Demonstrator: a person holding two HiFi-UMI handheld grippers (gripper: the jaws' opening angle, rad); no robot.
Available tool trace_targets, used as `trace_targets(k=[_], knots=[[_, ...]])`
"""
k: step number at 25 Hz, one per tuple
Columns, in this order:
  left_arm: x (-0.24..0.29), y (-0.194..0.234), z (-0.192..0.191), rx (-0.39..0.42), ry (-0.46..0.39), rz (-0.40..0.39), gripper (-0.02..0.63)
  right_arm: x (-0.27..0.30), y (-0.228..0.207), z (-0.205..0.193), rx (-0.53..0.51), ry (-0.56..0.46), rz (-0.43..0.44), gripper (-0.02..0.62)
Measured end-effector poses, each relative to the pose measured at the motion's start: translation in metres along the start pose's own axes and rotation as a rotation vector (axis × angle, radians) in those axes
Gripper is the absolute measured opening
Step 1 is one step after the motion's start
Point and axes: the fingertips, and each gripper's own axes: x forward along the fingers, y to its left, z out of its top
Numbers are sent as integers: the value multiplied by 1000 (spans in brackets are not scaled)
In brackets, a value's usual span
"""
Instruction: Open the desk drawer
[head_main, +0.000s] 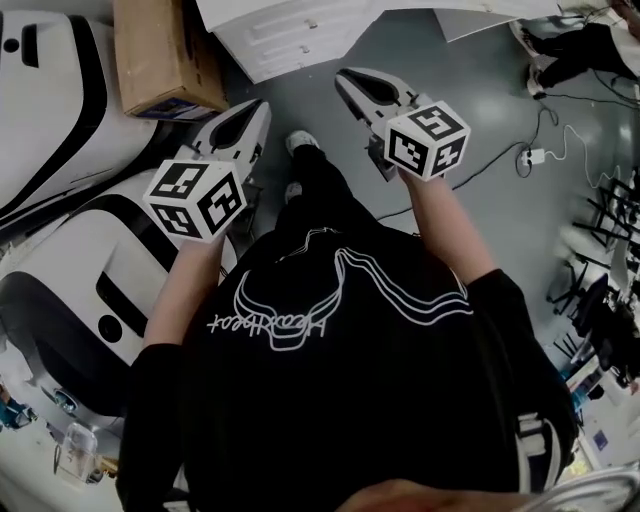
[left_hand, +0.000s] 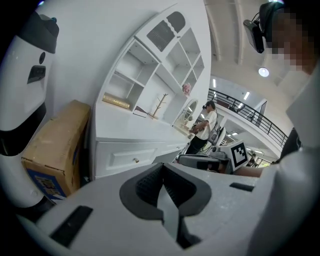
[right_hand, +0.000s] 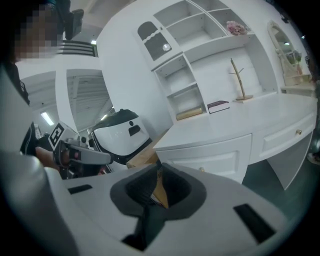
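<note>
The white desk (head_main: 285, 40) stands ahead of me at the top of the head view, and both grippers are held in the air short of it. Its left drawer front (left_hand: 131, 156) has a small knob (left_hand: 134, 160), which the right gripper view shows too, as the knob (right_hand: 202, 170) on the drawer (right_hand: 212, 161). My left gripper (left_hand: 162, 167) (head_main: 262, 105) is shut on nothing. My right gripper (right_hand: 159, 171) (head_main: 342, 75) shows a thin gap between its pads, with nothing between them. Neither gripper touches the desk.
A cardboard box (head_main: 165, 55) sits on the floor left of the desk. Large white-and-black machine shells (head_main: 60, 120) crowd my left side. Cables and a plug (head_main: 530, 157) lie on the grey floor to the right. The desk's shelves hold a book (right_hand: 218, 106) and a wooden stand (right_hand: 240, 80).
</note>
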Motion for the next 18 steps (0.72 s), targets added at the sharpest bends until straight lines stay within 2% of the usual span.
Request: trace_targets(k=[8,10,18], knots=[[31,48,2,-69,33,56,3,68,-67,-7,-4,69,-68,130],[38,58,3,-87,33,68,3,84,-82,-12,-13,92,-92,175],[51,104,-17,-183,66,142,4,140,-124,-45,-24,173,-144,241]])
